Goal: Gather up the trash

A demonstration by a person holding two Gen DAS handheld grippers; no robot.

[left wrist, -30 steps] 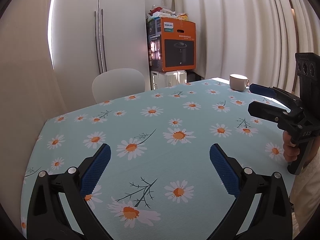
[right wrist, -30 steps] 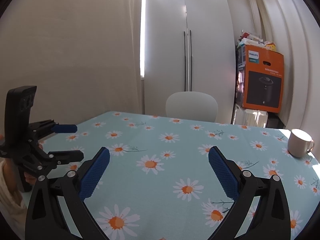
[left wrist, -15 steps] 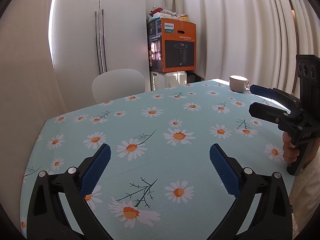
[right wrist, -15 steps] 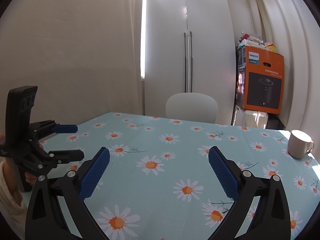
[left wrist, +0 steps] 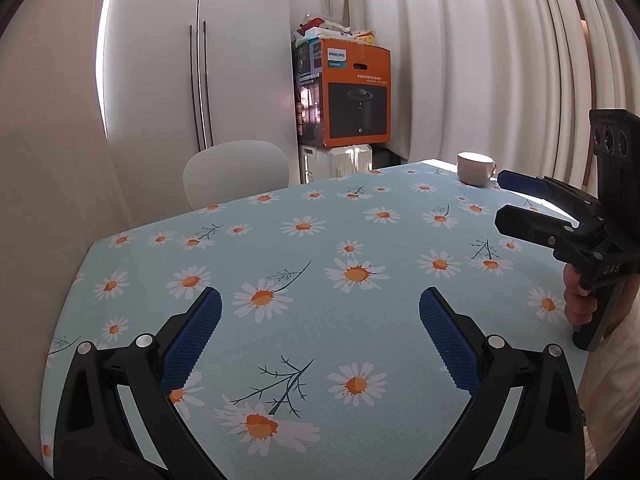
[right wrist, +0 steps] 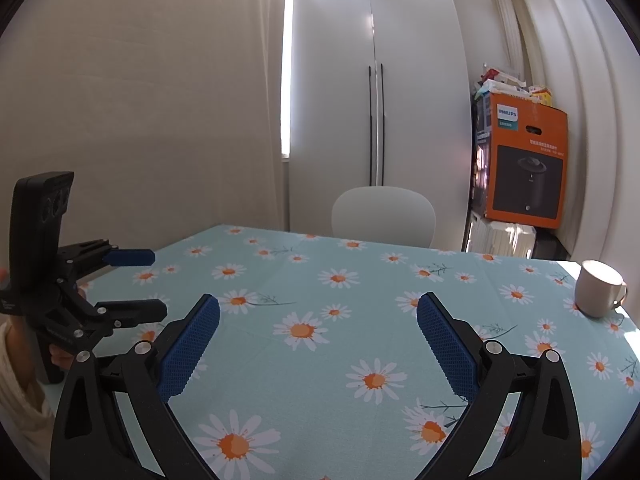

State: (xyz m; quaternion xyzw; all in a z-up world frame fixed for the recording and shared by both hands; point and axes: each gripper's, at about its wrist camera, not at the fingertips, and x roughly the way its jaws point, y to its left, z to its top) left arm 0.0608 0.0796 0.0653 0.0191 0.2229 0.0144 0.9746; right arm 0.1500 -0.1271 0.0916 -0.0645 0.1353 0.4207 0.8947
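Note:
No trash shows in either view. My left gripper (left wrist: pixel 320 312) is open and empty, held above the near part of a table (left wrist: pixel 320 224) with a light blue daisy cloth. It also shows at the left of the right wrist view (right wrist: pixel 140 284), open. My right gripper (right wrist: pixel 318 320) is open and empty above the same table (right wrist: pixel 360 280). It also shows at the right edge of the left wrist view (left wrist: pixel 508 200), open. A white mug (right wrist: pixel 598 294) stands upright at the table's far right and also shows in the left wrist view (left wrist: pixel 475 168).
A white chair (left wrist: pixel 236 172) stands behind the table's far edge. An orange Philips box (left wrist: pixel 352 92) with packets on top sits on a white case by the curtains. White cupboard doors (right wrist: pixel 376 100) fill the back wall.
Nothing has visibly changed apart from a slight drift of both views; both grippers stay open and empty.

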